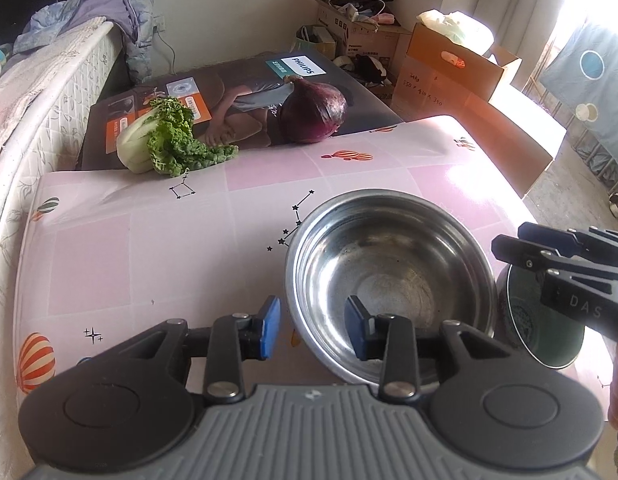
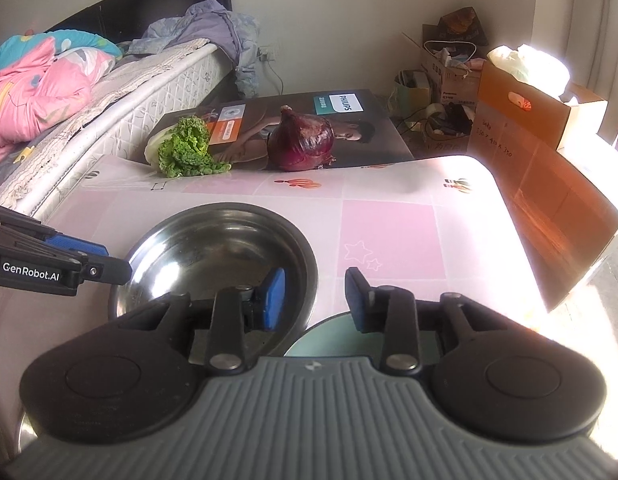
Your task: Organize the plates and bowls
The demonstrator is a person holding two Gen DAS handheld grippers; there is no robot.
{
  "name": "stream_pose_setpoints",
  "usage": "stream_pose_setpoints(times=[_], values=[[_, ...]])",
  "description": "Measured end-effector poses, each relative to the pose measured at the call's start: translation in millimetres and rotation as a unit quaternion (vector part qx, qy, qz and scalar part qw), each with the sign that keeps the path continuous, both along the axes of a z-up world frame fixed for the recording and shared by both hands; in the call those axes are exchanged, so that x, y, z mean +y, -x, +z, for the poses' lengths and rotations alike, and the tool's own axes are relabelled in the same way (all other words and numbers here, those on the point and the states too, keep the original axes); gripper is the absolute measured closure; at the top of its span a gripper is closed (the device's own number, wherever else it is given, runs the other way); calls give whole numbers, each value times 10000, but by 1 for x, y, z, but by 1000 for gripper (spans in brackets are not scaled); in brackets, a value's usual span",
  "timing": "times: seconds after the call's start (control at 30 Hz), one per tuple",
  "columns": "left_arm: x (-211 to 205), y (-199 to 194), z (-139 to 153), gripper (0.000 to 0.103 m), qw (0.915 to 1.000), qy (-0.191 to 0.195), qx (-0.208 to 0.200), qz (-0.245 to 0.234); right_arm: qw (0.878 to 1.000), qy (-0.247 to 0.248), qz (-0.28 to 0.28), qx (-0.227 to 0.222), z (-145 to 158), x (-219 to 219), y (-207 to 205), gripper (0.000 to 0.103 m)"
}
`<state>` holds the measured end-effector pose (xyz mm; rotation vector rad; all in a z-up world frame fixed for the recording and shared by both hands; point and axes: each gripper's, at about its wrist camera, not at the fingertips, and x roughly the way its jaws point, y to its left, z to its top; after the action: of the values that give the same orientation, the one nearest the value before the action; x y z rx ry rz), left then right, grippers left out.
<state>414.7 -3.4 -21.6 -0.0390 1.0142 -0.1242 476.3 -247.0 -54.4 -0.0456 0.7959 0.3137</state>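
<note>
A steel bowl (image 1: 389,276) (image 2: 217,248) stands upright on the pink patterned table (image 1: 149,248) (image 2: 389,240). My left gripper (image 1: 314,330) is open and straddles the bowl's left rim, one blue pad outside and one inside, with gaps on both sides. My right gripper (image 2: 315,300) is open across the bowl's right rim in the same way. A green bowl (image 1: 541,332) (image 2: 333,340) sits against the steel bowl, under the right gripper. Each gripper also shows in the other's view: the right gripper (image 1: 509,250) at the right edge, the left gripper (image 2: 109,266) at the left edge.
A leafy cabbage (image 1: 169,140) (image 2: 185,152) and a big red onion (image 1: 313,112) (image 2: 301,144) lie at the table's far edge, on a flat printed box (image 1: 245,92). A mattress (image 2: 109,120) runs along the left. Cardboard boxes (image 1: 449,76) stand at the right.
</note>
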Motion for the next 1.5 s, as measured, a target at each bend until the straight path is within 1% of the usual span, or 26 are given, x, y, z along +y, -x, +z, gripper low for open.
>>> stream_pose_setpoints(times=[0.07,0.2,0.3,0.37,0.43,0.5,0.57,0.67,0.77,0.9,1.0,1.13,1.17,1.2,1.27,1.33,1.37,1.4,1.5], values=[[3,-2,-2,65,10000,29,49,77,9999,-155,-53,56,2,-4,-8,68],[11,-9,-16,65,9988,184,369,259,9982,-431,-137,385,-5,-7,-33,68],[12,-12,-28,65,9974,402,575,134,9952,-642,-145,723,-16,-6,-51,68],[12,-13,-36,65,9965,480,678,109,9939,-635,-142,887,-23,-3,-59,68],[12,-15,-41,68,9961,487,727,108,9921,-682,-103,1051,-30,2,-65,70],[13,-15,-43,76,9958,561,720,79,9903,-768,-49,1160,-35,6,-67,74],[14,-15,-43,80,9956,584,728,62,9903,-755,1,1166,-37,13,-66,75],[21,-13,-42,80,9962,498,696,173,9904,-719,51,1180,-36,24,-65,75],[36,-12,-42,80,9956,525,706,335,9897,-787,112,1192,-36,35,-63,75],[54,-9,-40,80,9951,448,717,511,9885,-877,270,1205,-37,54,-63,75],[61,-6,-38,80,9951,370,714,580,9877,-921,350,1212,-37,66,-62,75],[67,-1,-36,79,9949,386,700,608,9876,-947,398,1187,-37,73,-60,73],[67,0,-35,78,9954,329,656,620,9877,-962,393,1170,-36,73,-59,73],[66,0,-34,73,9959,264,606,620,9873,-997,398,1173,-36,72,-60,73],[63,3,-30,66,9969,132,477,615,9862,-1113,374,1166,-34,67,-60,69],[61,7,-23,63,9976,-7,330,601,9862,-1194,272,1114,-30,58,-58,56],[60,10,-19,61,9980,-50,244,586,9866,-1217,233,1064,-26,54,-55,55],[59,13,-15,57,9982,-57,171,571,9867,-1242,216,1022,-22,49,-53,54],[57,23,0,50,9986,-45,-50,519,9866,-1355,167,897,-9,33,-41,53]])
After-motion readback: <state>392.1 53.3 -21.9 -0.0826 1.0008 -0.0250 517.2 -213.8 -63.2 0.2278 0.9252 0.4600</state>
